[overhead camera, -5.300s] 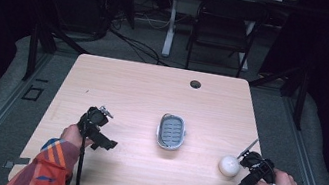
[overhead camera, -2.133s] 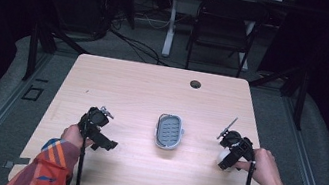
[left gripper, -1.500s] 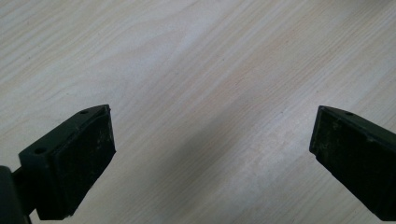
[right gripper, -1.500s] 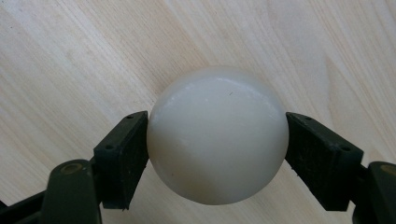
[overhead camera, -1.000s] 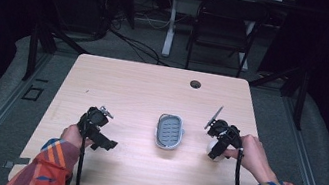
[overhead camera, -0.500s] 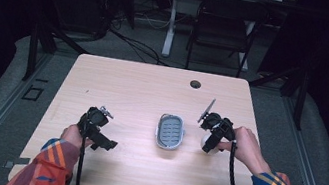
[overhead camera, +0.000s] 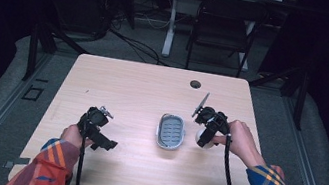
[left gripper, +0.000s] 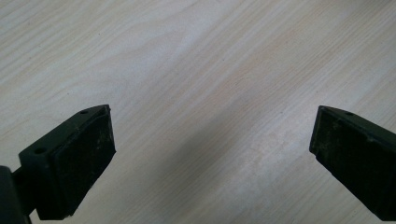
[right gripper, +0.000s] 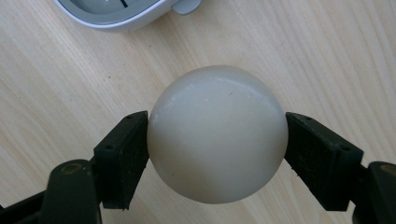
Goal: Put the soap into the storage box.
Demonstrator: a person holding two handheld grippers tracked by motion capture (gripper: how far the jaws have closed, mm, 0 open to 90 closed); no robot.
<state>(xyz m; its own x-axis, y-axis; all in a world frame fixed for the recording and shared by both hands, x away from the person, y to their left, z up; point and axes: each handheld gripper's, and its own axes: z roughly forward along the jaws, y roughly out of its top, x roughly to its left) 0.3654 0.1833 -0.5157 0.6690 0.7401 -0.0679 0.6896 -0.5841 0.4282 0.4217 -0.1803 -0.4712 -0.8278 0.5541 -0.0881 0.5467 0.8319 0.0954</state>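
While clamped, white ball (right gripper: 217, 133) sits squarely between right gripper (right gripper: 217, 154) jaws.

A smooth, faintly glossy white ball (right gripper: 217, 134) and grey plastic dish (overhead camera: 170, 131) on a matt pale wood-grain table (overhead camera: 128, 86).

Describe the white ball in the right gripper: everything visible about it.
The white ball is a smooth, round, off-white piece with a dull waxy sheen, like soap. It bears a few faint scuffs and one tiny dark speck. The right gripper clamps it at its widest, one black pad against each side. It hangs over the wooden table, just right of the grey slotted dish in the high view. Nothing else touches it.
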